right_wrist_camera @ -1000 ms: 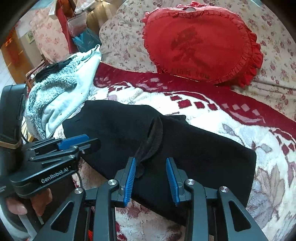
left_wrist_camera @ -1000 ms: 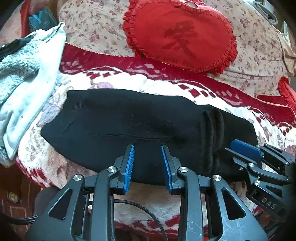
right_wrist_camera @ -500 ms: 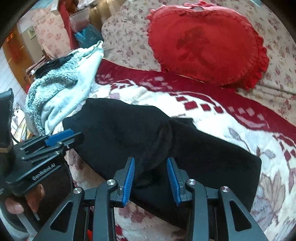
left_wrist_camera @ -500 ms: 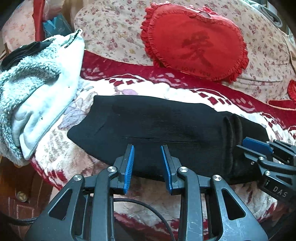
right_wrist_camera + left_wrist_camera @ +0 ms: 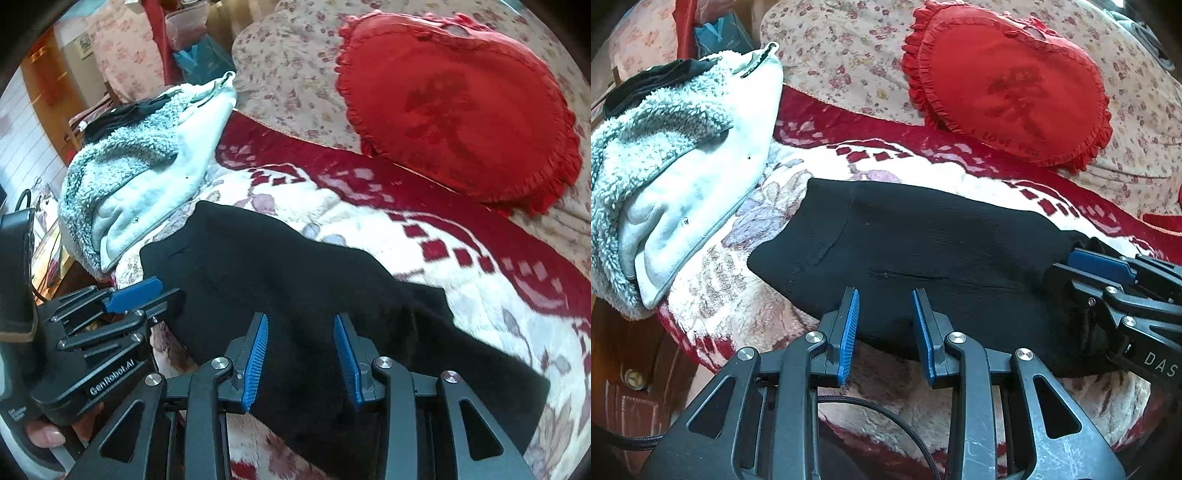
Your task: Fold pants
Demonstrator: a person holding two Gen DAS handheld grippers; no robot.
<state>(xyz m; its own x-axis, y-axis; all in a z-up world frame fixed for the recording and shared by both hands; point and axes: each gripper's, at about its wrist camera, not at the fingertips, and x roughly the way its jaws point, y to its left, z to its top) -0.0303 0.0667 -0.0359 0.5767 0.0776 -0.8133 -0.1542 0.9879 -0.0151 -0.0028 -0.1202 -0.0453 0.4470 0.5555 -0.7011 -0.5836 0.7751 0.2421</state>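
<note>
Lying folded into a long black band, the pants (image 5: 923, 243) stretch across the floral blanket (image 5: 746, 288) close to its near edge, one end by the fluffy grey-and-white garment (image 5: 676, 158) heaped at the blanket's left edge. The left gripper (image 5: 884, 325) hovers over the near edge of the pants, its blue pads apart and nothing between them. The right gripper (image 5: 301, 354) hangs above the other end, where its jaws have just been opening; dark cloth lies under the gap but the pads do not press on it. A red heart-shaped cushion (image 5: 454, 103) leans at the blanket's far edge.
</note>
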